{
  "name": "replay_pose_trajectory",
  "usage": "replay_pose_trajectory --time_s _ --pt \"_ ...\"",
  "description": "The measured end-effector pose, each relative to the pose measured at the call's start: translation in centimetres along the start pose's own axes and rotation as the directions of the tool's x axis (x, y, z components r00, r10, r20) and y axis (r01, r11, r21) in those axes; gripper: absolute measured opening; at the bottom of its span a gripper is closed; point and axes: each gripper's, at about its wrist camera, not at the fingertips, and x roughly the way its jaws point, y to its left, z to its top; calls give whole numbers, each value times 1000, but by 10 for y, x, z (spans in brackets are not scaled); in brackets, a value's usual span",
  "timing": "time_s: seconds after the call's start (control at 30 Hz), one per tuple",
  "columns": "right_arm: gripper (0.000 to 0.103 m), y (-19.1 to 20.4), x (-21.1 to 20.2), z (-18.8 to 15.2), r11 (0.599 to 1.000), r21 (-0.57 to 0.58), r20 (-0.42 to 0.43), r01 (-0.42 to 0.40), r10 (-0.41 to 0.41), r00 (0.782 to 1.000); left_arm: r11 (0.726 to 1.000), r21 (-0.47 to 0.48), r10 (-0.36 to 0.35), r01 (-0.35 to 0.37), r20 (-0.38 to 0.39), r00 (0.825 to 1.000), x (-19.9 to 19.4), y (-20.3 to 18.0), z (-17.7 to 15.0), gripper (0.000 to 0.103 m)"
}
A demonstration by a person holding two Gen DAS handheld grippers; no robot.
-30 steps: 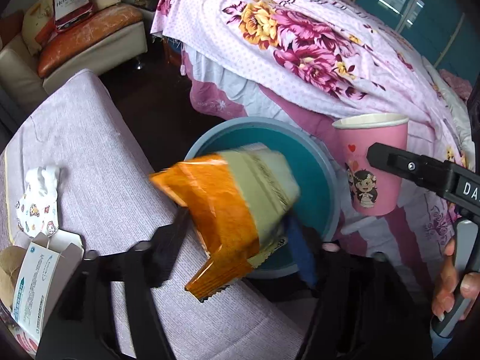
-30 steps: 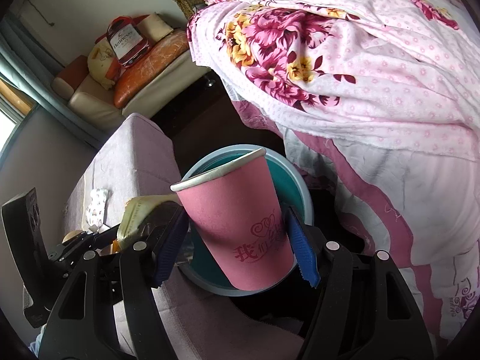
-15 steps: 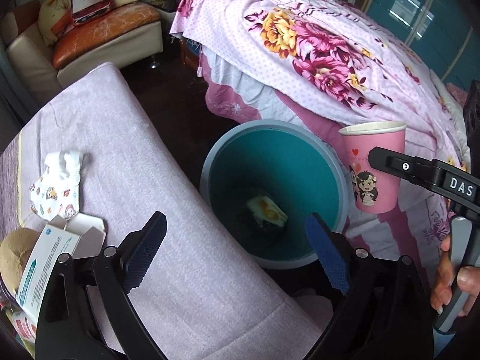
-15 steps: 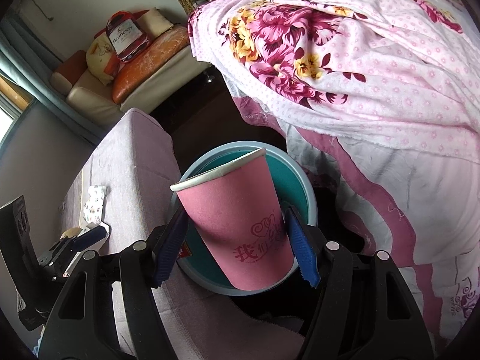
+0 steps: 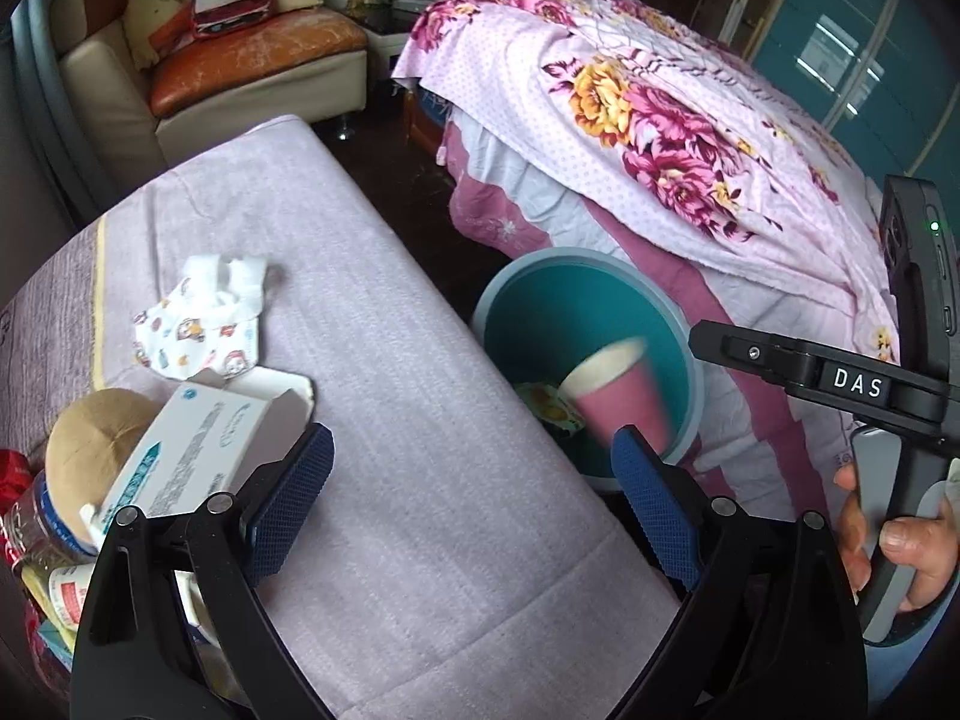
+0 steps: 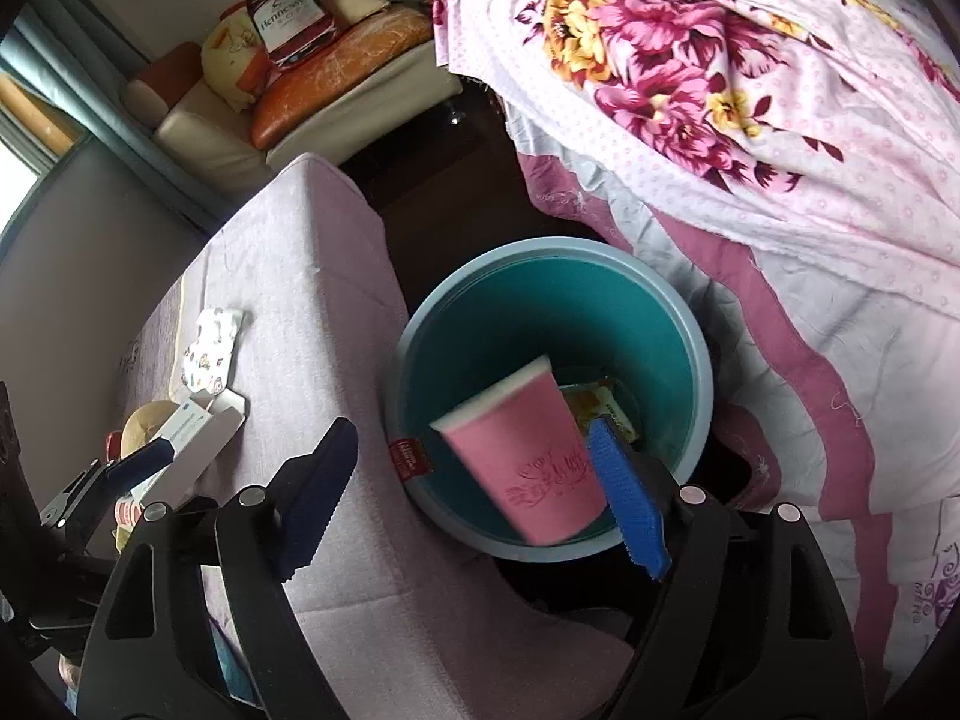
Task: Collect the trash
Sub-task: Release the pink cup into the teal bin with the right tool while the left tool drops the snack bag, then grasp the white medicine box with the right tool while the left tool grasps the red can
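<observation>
A round teal bin (image 5: 576,253) (image 6: 540,247) stands on the floor between a purple-covered surface and the bed. A pink paper cup (image 6: 528,462) (image 5: 624,402), tilted and blurred, is falling into it. My right gripper (image 6: 471,429) is above the bin and its jaws are opening. The left pad is well clear of the cup and the right pad is beside it, so nothing grips it. A yellow snack wrapper (image 5: 543,402) (image 6: 600,402) lies on the bin's bottom. My left gripper (image 5: 468,444) is open and empty over the purple surface (image 5: 420,540).
On the purple surface at the left lie a printed crumpled tissue (image 5: 204,324), an opened white carton (image 5: 198,450) and a bottle among other clutter. A floral quilt (image 5: 660,120) hangs off the bed beside the bin. A sofa (image 5: 240,60) stands at the back. A hand (image 5: 864,534) holds the right gripper.
The orange-yellow wrapper left my left gripper and dropped into the bin. That gripper opened wide and moved left over the purple surface. My right gripper has opened and the pink cup drops.
</observation>
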Motion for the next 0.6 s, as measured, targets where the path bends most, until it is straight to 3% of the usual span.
replay_pose_trajectory --time_s 0.6 --pt "78 84 6 -28 995 -99 -93 -9 0 996 992 -126 38 -30 65 997 -48 69 -31 94"
